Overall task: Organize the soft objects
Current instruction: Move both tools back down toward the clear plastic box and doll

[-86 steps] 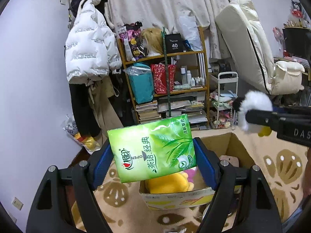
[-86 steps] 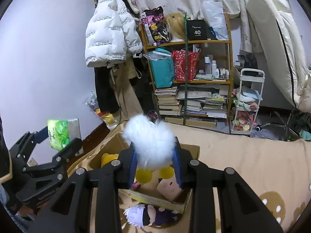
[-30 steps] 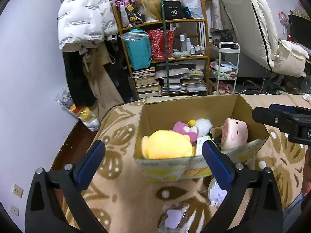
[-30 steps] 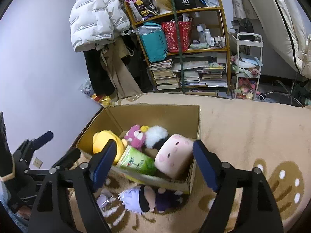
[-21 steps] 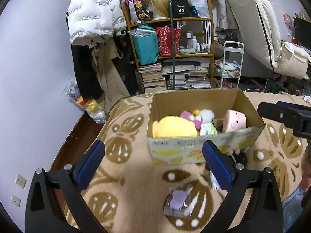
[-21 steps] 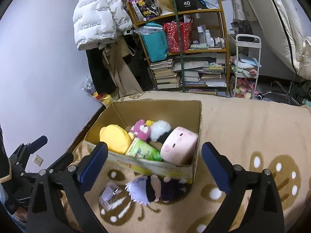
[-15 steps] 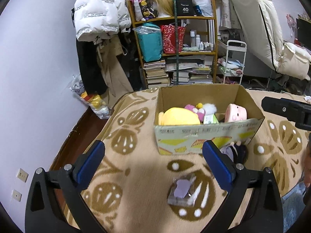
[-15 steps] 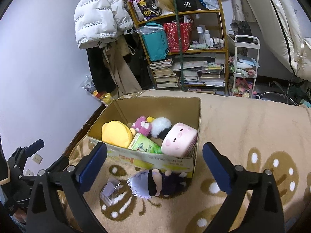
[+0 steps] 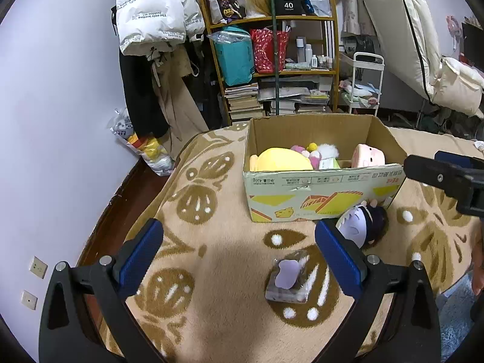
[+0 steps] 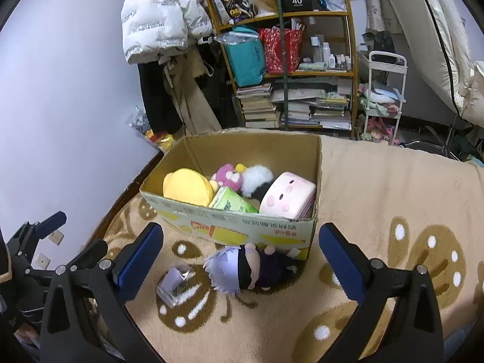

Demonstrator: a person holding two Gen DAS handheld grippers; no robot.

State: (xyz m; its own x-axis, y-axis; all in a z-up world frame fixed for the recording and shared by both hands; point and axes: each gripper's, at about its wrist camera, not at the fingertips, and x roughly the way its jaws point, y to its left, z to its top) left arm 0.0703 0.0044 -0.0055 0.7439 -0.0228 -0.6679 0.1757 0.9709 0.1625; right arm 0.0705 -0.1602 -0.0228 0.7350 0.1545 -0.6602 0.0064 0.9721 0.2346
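Note:
A cardboard box (image 10: 236, 230) stands on the patterned rug and holds a yellow plush (image 10: 186, 186), a pink plush (image 10: 228, 177), a white and black fluffy toy (image 10: 257, 180), a green tissue pack (image 10: 231, 201) and a pink pig cushion (image 10: 286, 196). In front of the box lies a white-haired doll (image 10: 251, 266) in dark clothes, and left of it a small clear packet (image 10: 174, 282) with a purple thing inside. My right gripper (image 10: 239, 260) stands open above the doll. My left gripper (image 9: 239, 248) stands open with nothing in it, the packet (image 9: 287, 278) between and beyond its fingers.
A shelf (image 10: 287, 69) crammed with books and bags stands behind the box, coats (image 10: 163, 15) hang at its left, a white trolley (image 10: 382, 96) at its right. Dark wooden floor (image 9: 121, 208) borders the rug on the left. A person's hand (image 9: 478, 260) shows at the right edge.
Both grippers, once holding the tissue pack and the fluffy toy, now stand empty and have drawn back from the box. Those two things lie in the box.

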